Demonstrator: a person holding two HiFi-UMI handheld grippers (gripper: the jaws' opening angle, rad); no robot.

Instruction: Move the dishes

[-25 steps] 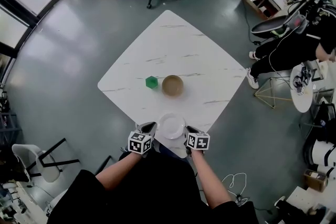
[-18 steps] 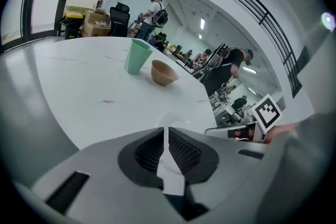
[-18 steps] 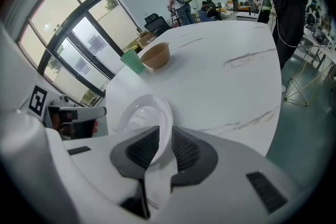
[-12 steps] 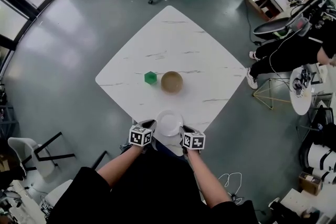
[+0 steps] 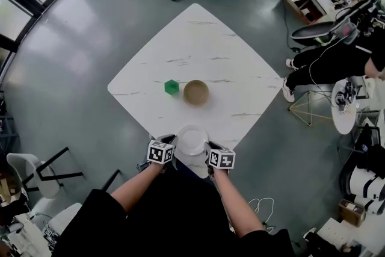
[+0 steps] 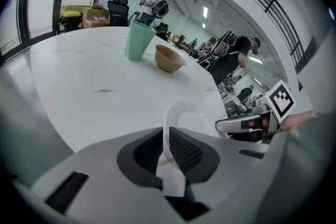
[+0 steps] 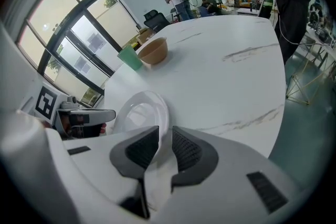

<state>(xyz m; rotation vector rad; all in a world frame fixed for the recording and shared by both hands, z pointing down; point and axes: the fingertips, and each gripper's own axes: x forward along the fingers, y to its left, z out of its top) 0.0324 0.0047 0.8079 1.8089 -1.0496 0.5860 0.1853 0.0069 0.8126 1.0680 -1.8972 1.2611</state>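
Jaws on both sides pinch the white plate (image 5: 192,140) at the near corner of the table (image 5: 198,39). The left gripper (image 5: 171,142) bites its left rim and the right gripper (image 5: 209,146) bites its right rim. The grab looks done. Next, I think both must lift together and keep it flat. Farther out sit the brown bowl (image 5: 196,92) and the green cup (image 5: 171,86), just beside each other.

- The plate (image 5: 192,140) is white.
- The bowl (image 5: 196,92) is light brown.
- The cup (image 5: 171,87) is green.
- The table (image 5: 198,45) is white with thin grey streaks.
- The left gripper (image 5: 171,142) and right gripper (image 5: 210,147) carry cubes with black and white squares.
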